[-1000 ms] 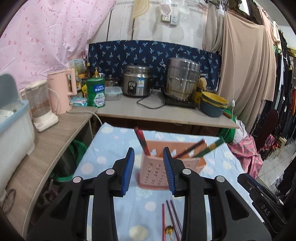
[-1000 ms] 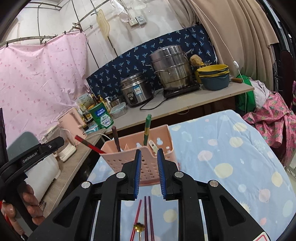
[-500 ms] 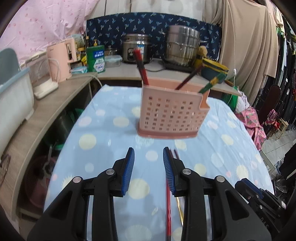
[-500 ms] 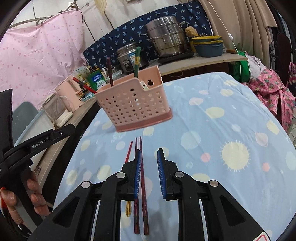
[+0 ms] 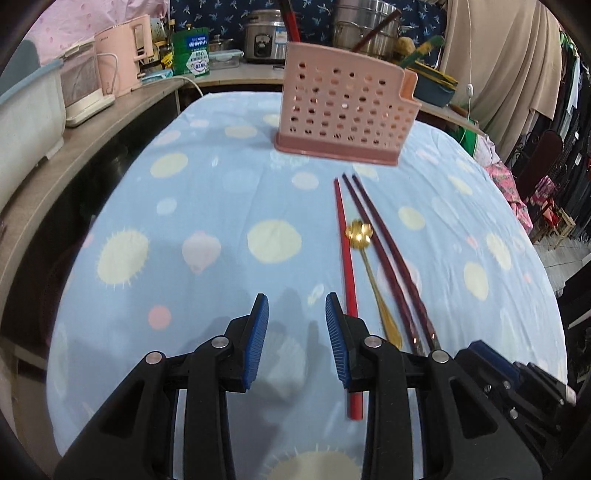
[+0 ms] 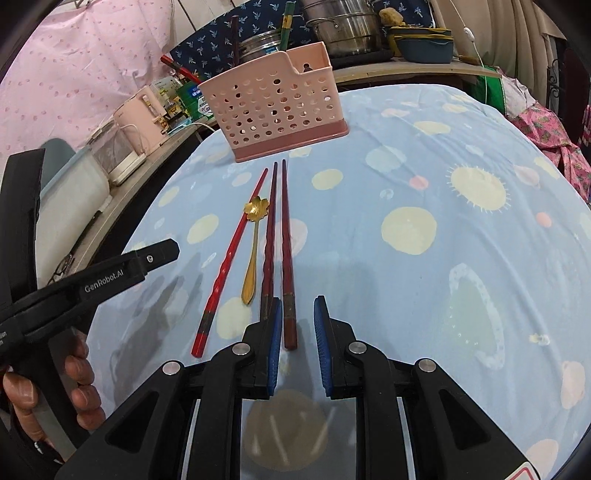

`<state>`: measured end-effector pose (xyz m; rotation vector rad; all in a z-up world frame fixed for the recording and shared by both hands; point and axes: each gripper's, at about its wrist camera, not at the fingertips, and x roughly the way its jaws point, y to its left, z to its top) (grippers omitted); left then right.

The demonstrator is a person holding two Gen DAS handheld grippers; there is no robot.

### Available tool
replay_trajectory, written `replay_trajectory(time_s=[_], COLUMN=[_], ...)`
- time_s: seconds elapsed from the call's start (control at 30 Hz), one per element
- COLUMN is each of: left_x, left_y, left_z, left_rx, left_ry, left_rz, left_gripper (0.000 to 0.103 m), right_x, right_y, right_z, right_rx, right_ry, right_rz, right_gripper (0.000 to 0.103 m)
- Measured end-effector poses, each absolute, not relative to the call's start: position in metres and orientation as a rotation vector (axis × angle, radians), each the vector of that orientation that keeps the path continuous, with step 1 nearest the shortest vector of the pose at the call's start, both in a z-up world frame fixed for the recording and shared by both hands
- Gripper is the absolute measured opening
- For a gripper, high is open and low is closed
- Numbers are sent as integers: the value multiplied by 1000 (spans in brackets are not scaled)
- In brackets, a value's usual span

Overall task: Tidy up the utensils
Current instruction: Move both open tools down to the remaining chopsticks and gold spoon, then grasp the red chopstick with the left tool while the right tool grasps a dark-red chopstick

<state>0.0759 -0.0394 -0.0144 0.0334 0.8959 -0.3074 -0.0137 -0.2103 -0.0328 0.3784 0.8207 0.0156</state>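
Utensils lie in a row on the blue dotted cloth, all just in front of the pink holder, with their far tips pointing toward it. Counting from the holder's left side in the left wrist view: a red chopstick, a gold spoon with a flower-shaped bowl nearest the holder, and two dark maroon chopsticks lying side by side. The spoon sits between the red chopstick and the maroon pair, its bowl close against both. The holder stands upright at the far end of the cloth, and a few more sticks poke up out of it: a red one, a dark one and a green one.

The left gripper hovers over the cloth at the near end of the row, farthest from the holder, its jaws moderately apart and holding nothing; the red chopstick passes just beside and under its right finger. The right gripper is also at the near end, jaws narrowly apart and empty, with the butt of the rightmost maroon chopstick lying between its fingers and the other maroon stick running under its left finger. Whether the pads touch the stick cannot be told.

Behind the holder, a counter carries a pink kettle, a rice cooker and a steel pot.
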Motion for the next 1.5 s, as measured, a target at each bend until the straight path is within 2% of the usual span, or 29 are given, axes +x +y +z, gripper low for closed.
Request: replay_trajectory(time_s=[0.83,1.0,1.07,1.13,1.2,1.5], left_x=[45,43,43,42,43,42], left_y=[-61,-63,-63,-62,-61,-47], left_z=[-41,-42,-43,-43,-42,-18], left_rx=[79,86,87,80,64,1], left_ry=[942,937,935,939,951,922], left_rz=[-391,-391,-390,-399,-413,-421], left_gripper=[33,33,33,17,7,7], right_x=[-9,-8,-8,-8,-9,-17], right_y=[-195,-193,-193,-192,-193,-197], right_z=[-50,-51,-51,-51,-50,-29], right_rx=[307,287,277,276,278,299], right_ry=[843,840,839,841,840,786], right_rz=[12,3,-2,1,2,10], right_gripper=[19,15,10,8,8,8])
